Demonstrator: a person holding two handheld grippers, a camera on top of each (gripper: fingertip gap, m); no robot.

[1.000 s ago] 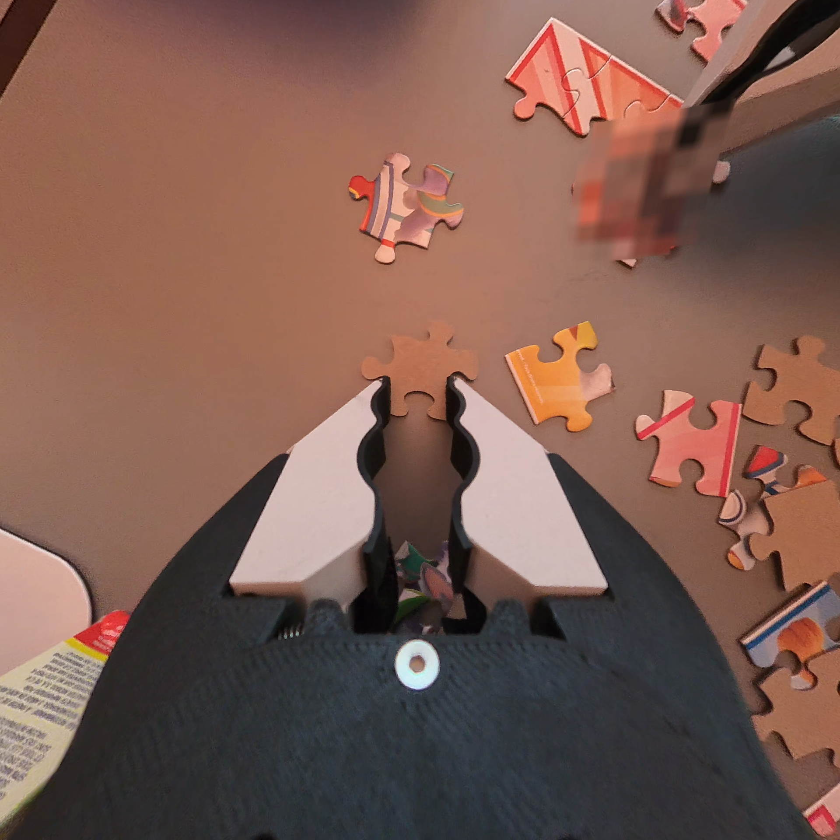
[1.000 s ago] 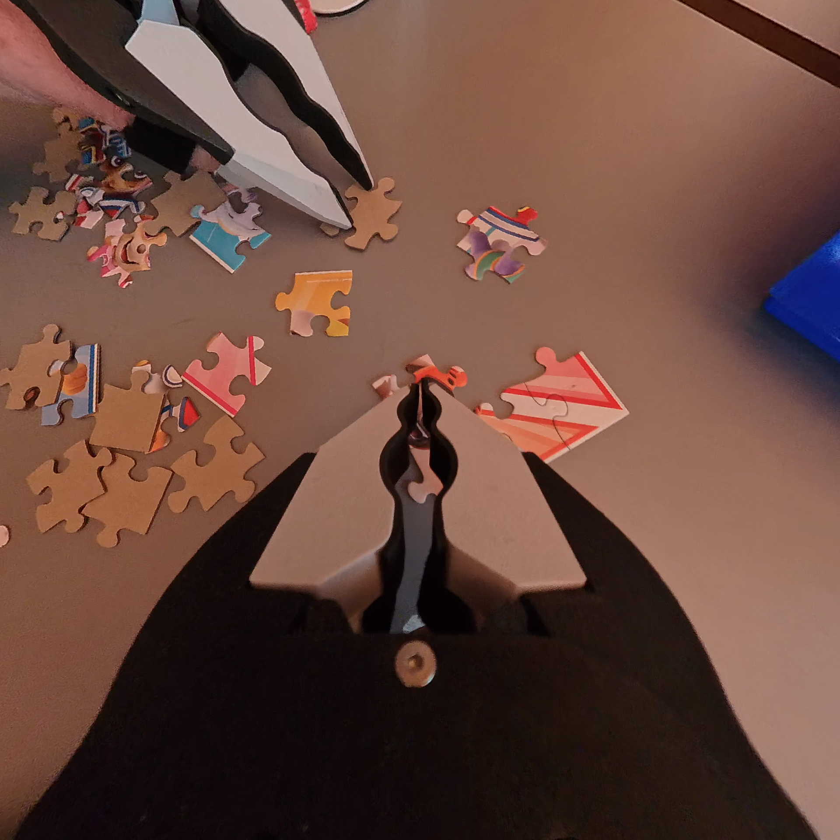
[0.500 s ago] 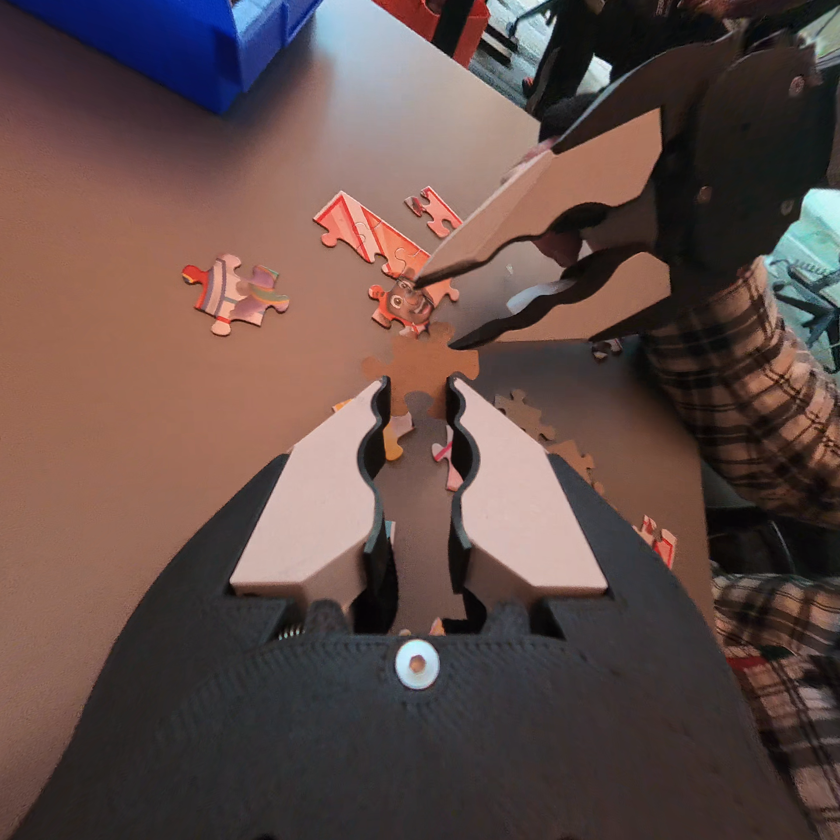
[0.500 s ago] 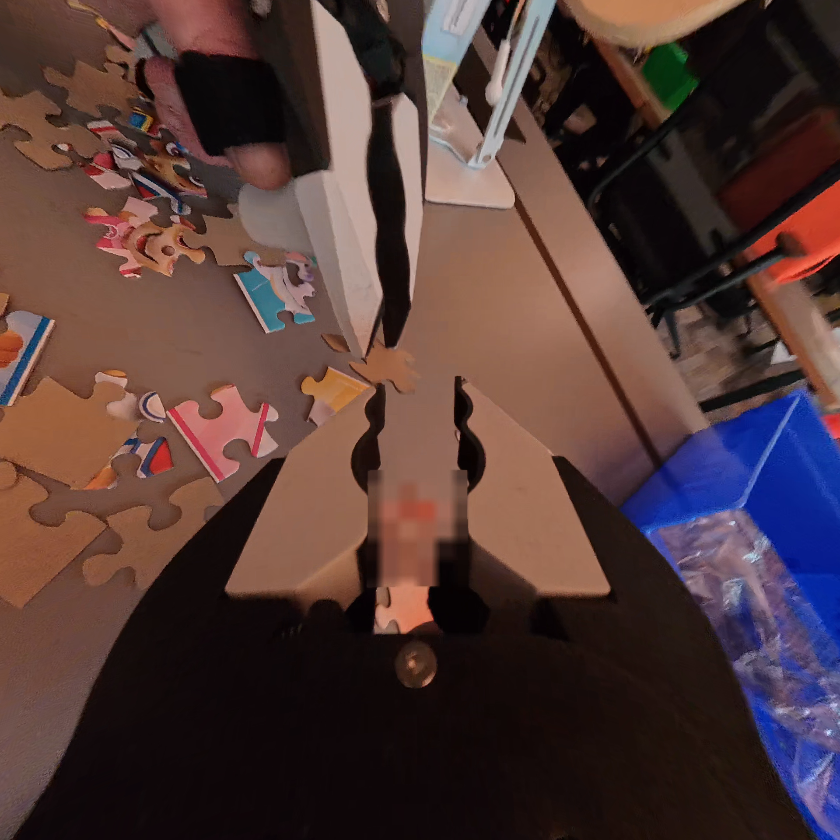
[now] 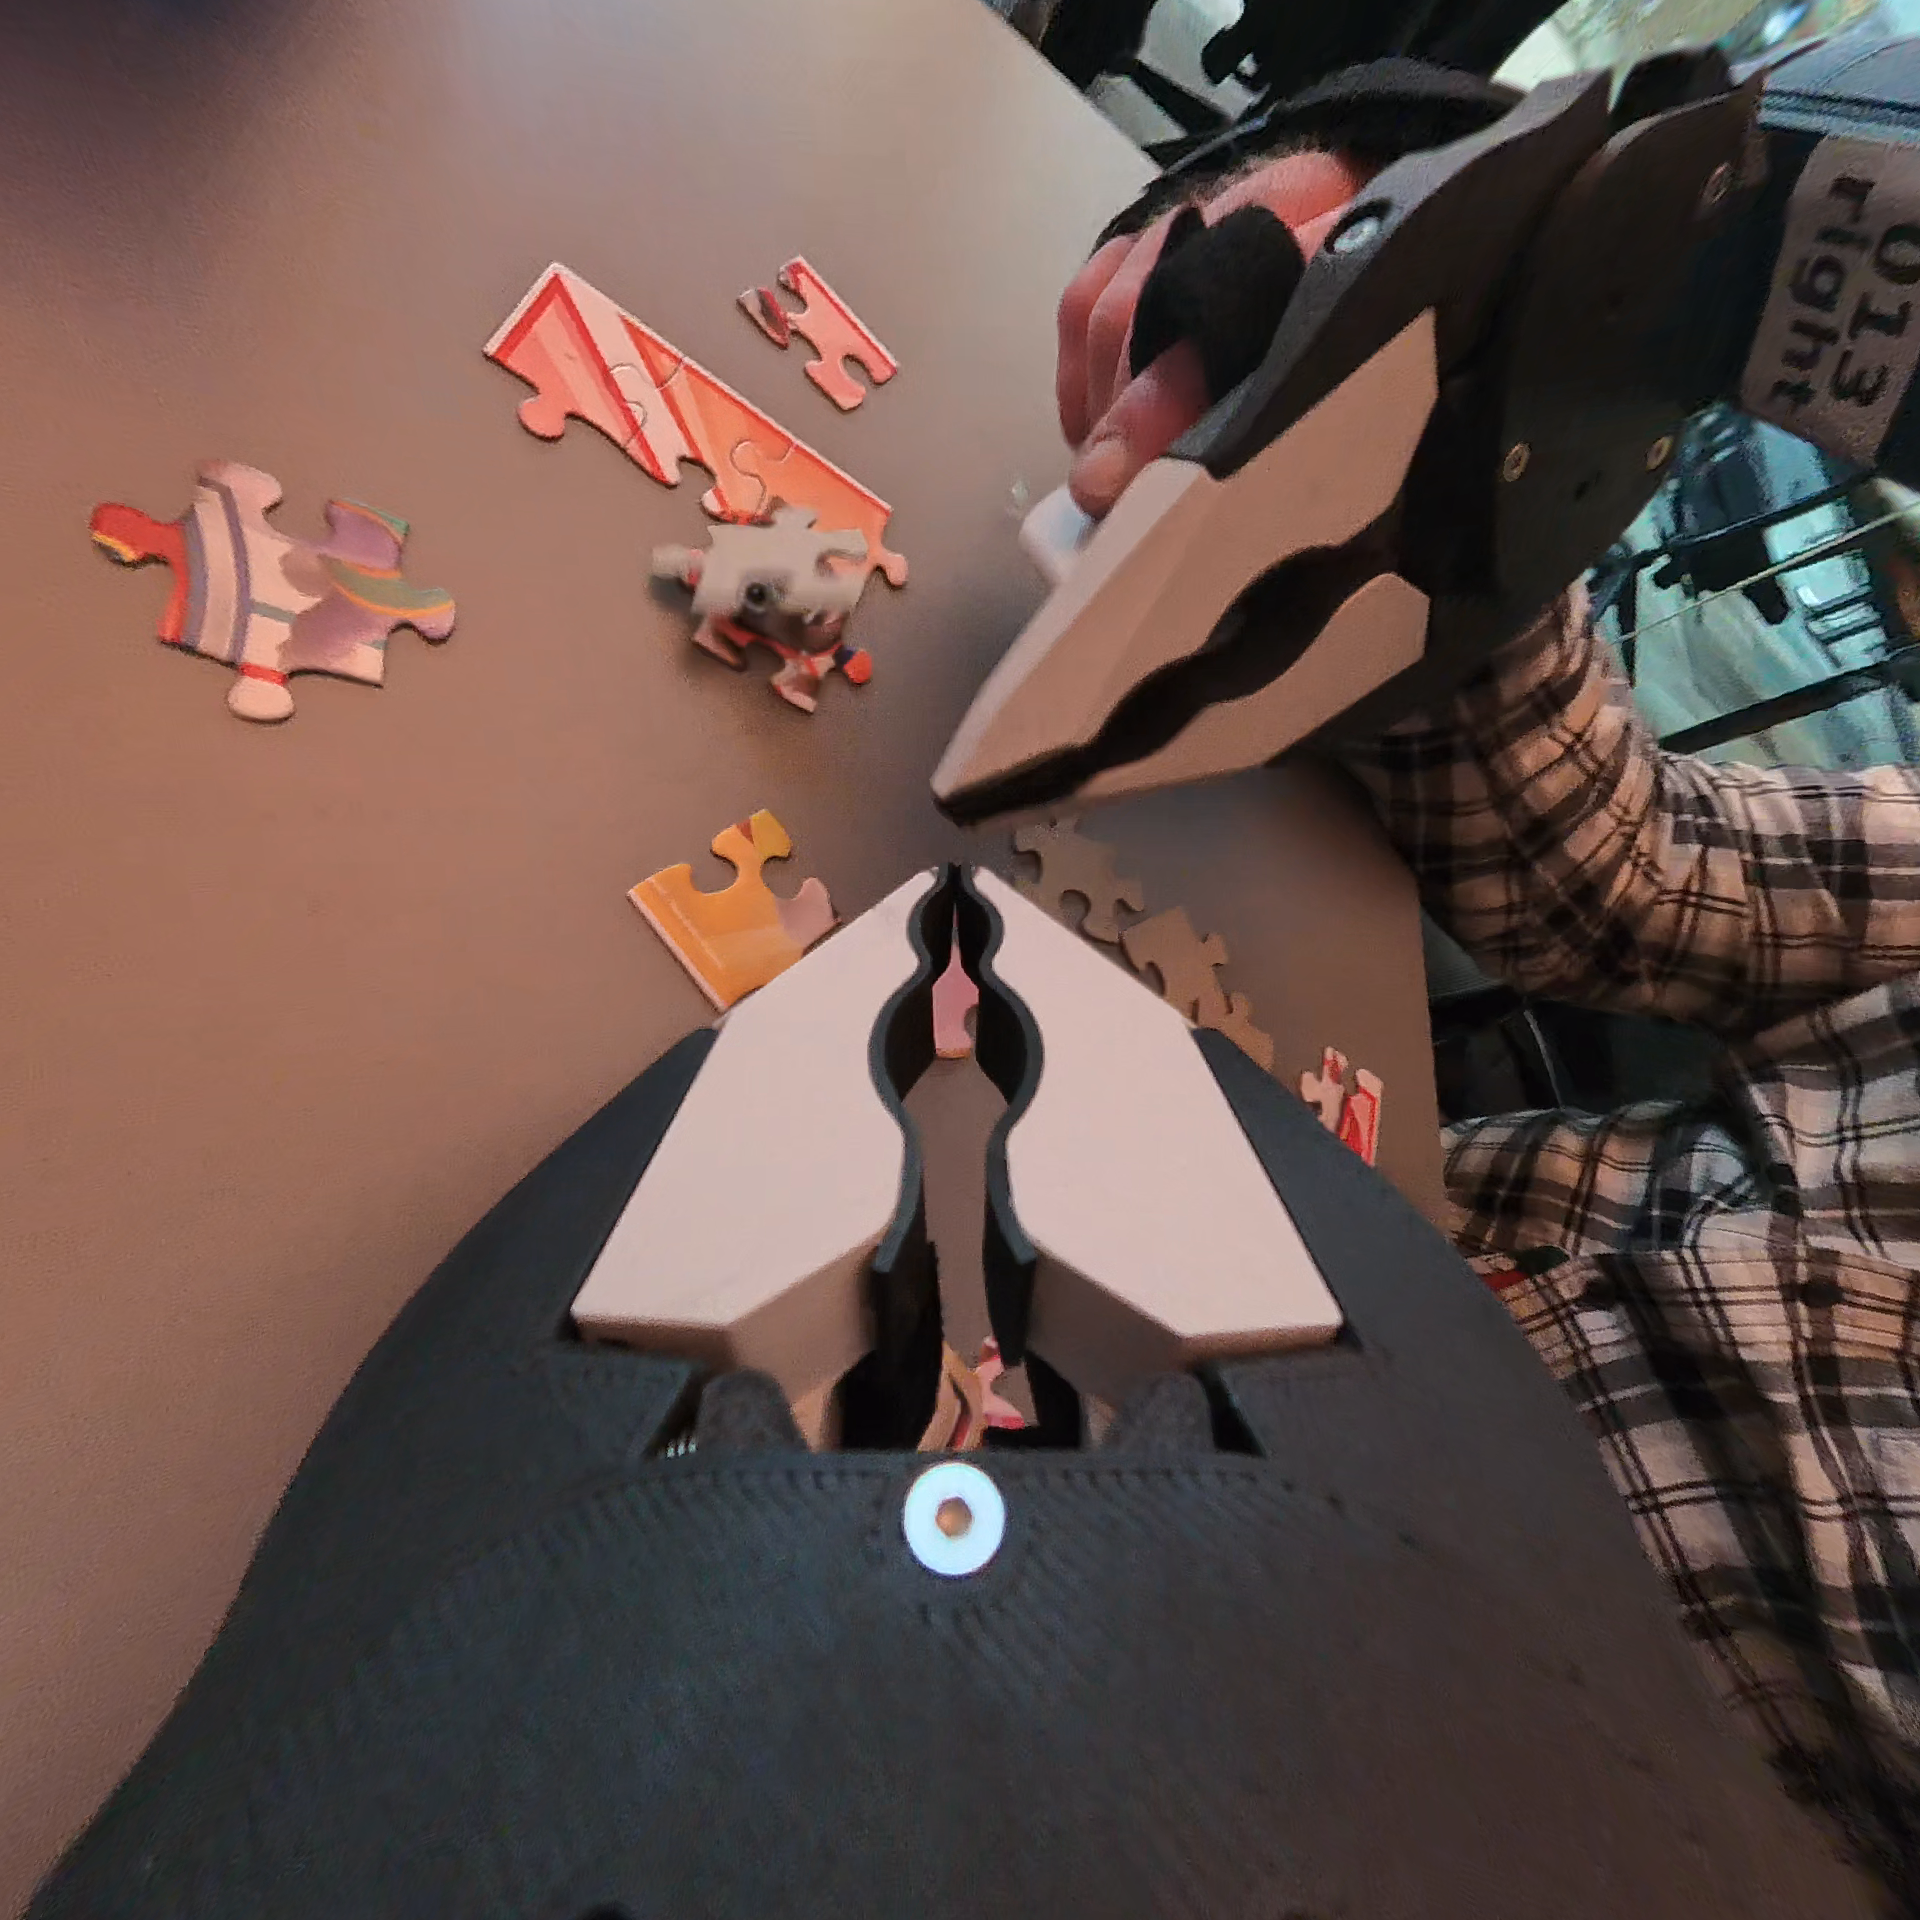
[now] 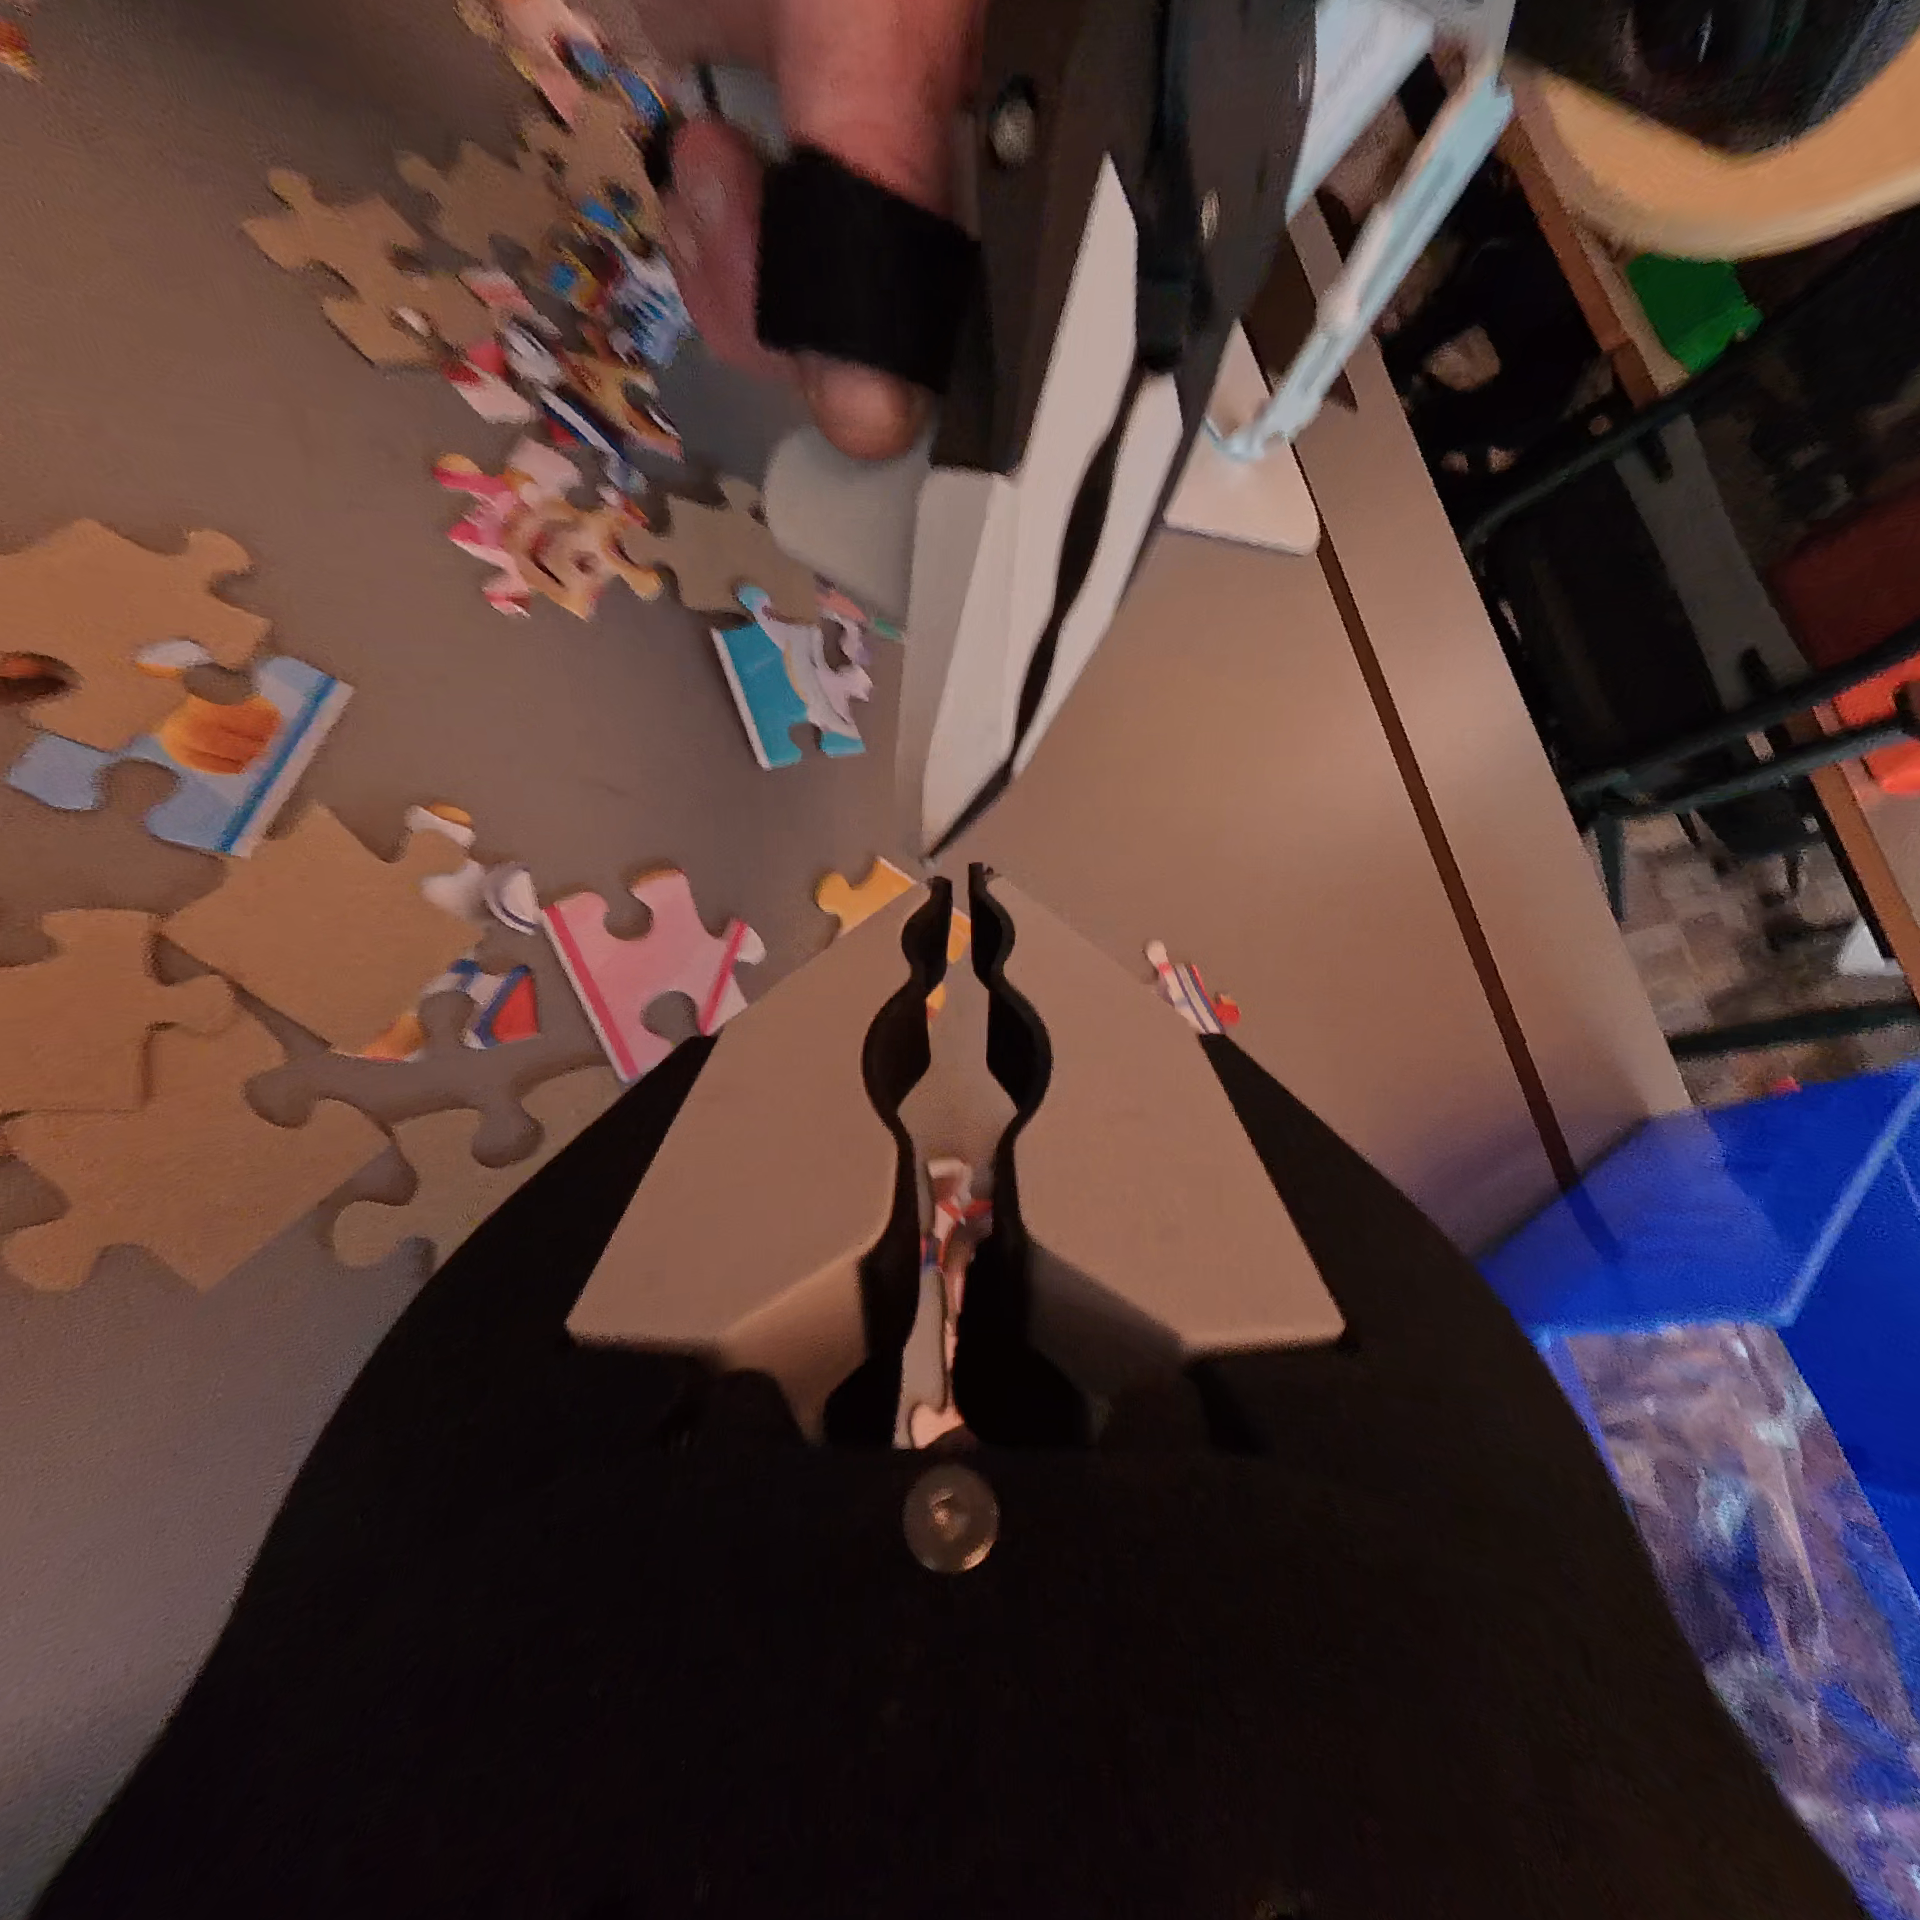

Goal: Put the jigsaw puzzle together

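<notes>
brown table (image 5: 312, 1039) strewn with puzzle pieces (image 6: 644, 961)

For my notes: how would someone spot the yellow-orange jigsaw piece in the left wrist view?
Start at the left hand-held gripper that fills the lower half of the left wrist view. Just left of its tips, face up on the brown tabletop, lies the yellow-orange cardboard jigsaw piece, partly hidden by the left finger. It is the only yellow-orange piece there; the others are striped red-pink, pastel, or face down.
</notes>
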